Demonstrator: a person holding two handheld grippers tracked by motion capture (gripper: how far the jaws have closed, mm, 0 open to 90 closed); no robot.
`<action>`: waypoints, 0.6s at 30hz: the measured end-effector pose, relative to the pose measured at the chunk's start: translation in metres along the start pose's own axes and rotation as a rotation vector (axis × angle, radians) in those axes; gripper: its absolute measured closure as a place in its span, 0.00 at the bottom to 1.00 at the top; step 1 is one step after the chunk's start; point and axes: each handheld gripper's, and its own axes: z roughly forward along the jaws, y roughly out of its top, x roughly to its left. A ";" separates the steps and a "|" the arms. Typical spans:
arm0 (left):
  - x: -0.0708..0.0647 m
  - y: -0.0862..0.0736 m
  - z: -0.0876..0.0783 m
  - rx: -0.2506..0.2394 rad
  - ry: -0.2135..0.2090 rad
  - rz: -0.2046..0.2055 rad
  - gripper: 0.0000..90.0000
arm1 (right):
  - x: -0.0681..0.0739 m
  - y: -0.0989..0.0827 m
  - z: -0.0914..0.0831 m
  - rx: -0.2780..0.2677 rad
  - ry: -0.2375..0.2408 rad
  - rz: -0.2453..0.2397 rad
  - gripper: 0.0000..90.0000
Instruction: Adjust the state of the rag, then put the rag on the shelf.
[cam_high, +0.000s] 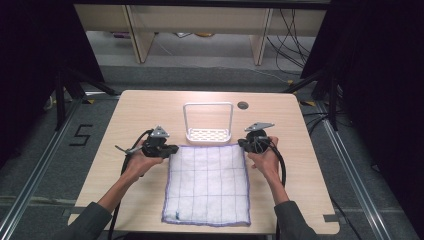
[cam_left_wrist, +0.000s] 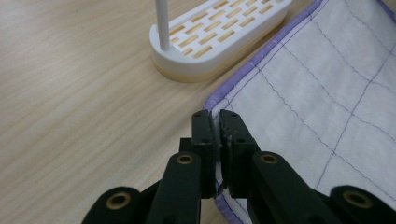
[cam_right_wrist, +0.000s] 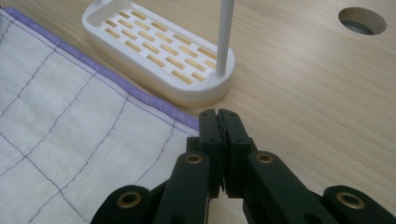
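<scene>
here, left gripper (cam_left_wrist: 218, 122) clamped on cloth (cam_high: 207, 182) far-left corner, right gripper (cam_right_wrist: 218, 120) clamped on far-right corner

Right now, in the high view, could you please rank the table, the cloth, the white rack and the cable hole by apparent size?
1. table
2. cloth
3. white rack
4. cable hole

The cloth (cam_left_wrist: 317, 116) corner vanishes between the closed jaws of the left tool (cam_left_wrist: 217, 122); its 3 o'clock side runs off frame. The rack (cam_right_wrist: 159, 51) hoop is cut at 12 o'clock. The surface (cam_high: 300, 150) hole's contents are too small to read.
</scene>
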 end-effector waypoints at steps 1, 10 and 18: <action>0.000 0.001 -0.001 -0.007 0.004 -0.003 0.94 | 0.001 0.001 -0.001 -0.003 0.001 0.021 0.99; 0.003 0.010 -0.007 -0.059 -0.007 -0.004 0.94 | -0.002 0.008 -0.014 -0.071 0.001 0.005 0.99; 0.004 0.020 -0.019 -0.116 -0.010 -0.003 0.94 | 0.000 0.016 -0.029 -0.114 -0.022 -0.002 0.99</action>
